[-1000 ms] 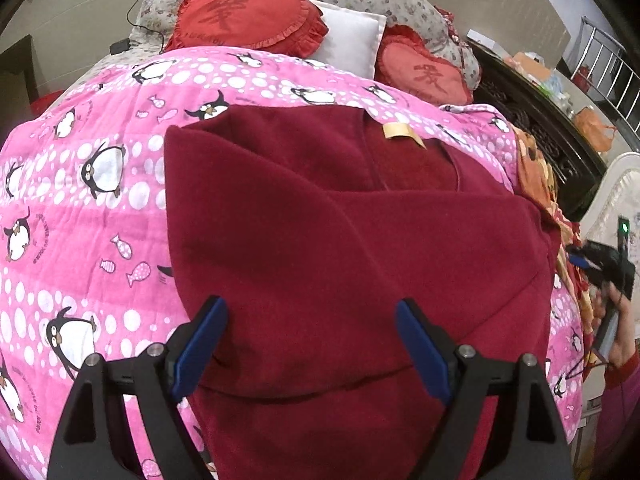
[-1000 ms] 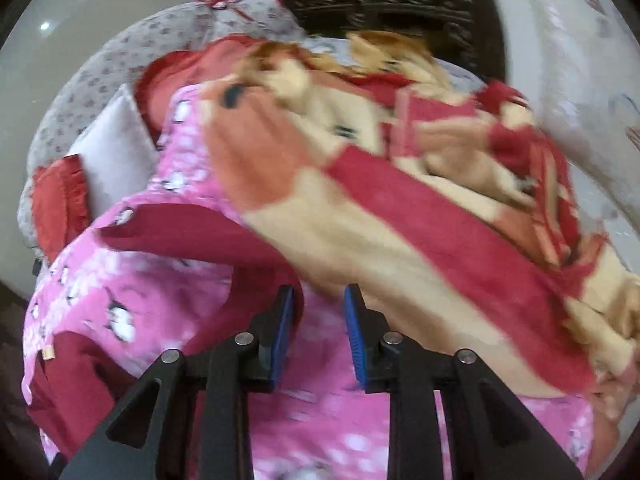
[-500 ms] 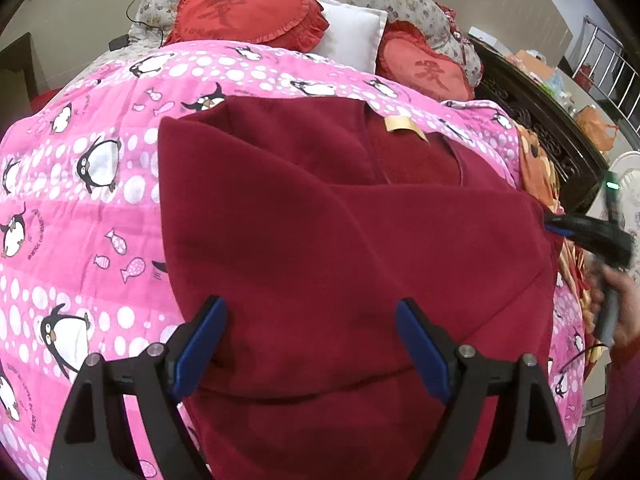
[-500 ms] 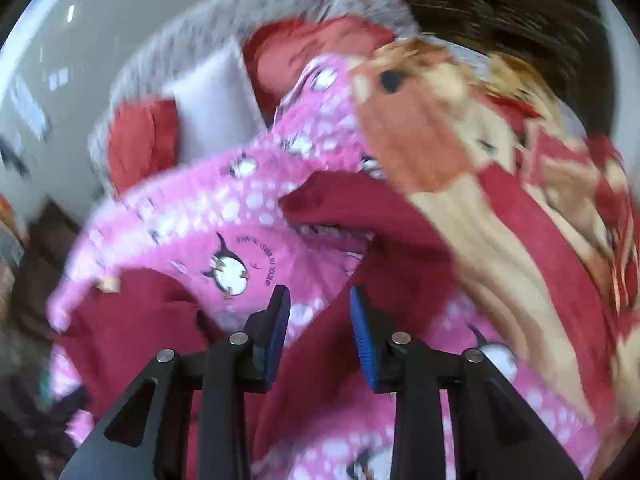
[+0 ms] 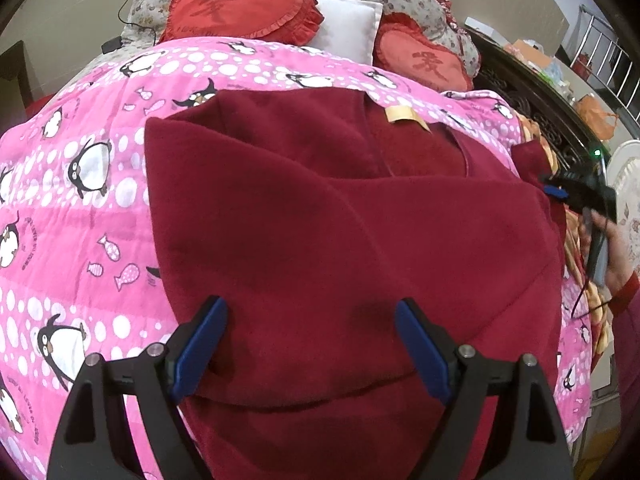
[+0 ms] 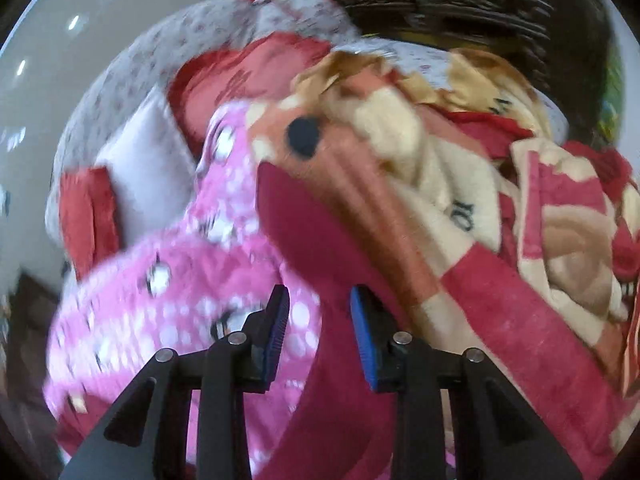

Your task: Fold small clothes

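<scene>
A dark red fleece garment (image 5: 340, 220) lies spread on the pink penguin quilt (image 5: 80, 200), its tan neck label (image 5: 404, 114) at the far side. My left gripper (image 5: 312, 312) hovers wide open over the near hem, nothing between its pads. At the garment's right edge a hand holds my right gripper (image 5: 556, 192). In the blurred right wrist view the right gripper (image 6: 320, 300) has its jaws opening. The red sleeve (image 6: 312, 232) runs through the gap between them, and the pads do not press on it.
Two red heart cushions (image 5: 236, 8) and a white pillow (image 5: 348, 24) lie at the head of the bed. A crumpled red-and-cream blanket (image 6: 520, 220) is piled right of the sleeve. A dark carved bed frame (image 5: 532, 92) runs along the right.
The right gripper's jaws have parted. It has swung in towards the garment's right edge and rolled; the sleeve now lies along its gap. The left gripper has stayed put.
</scene>
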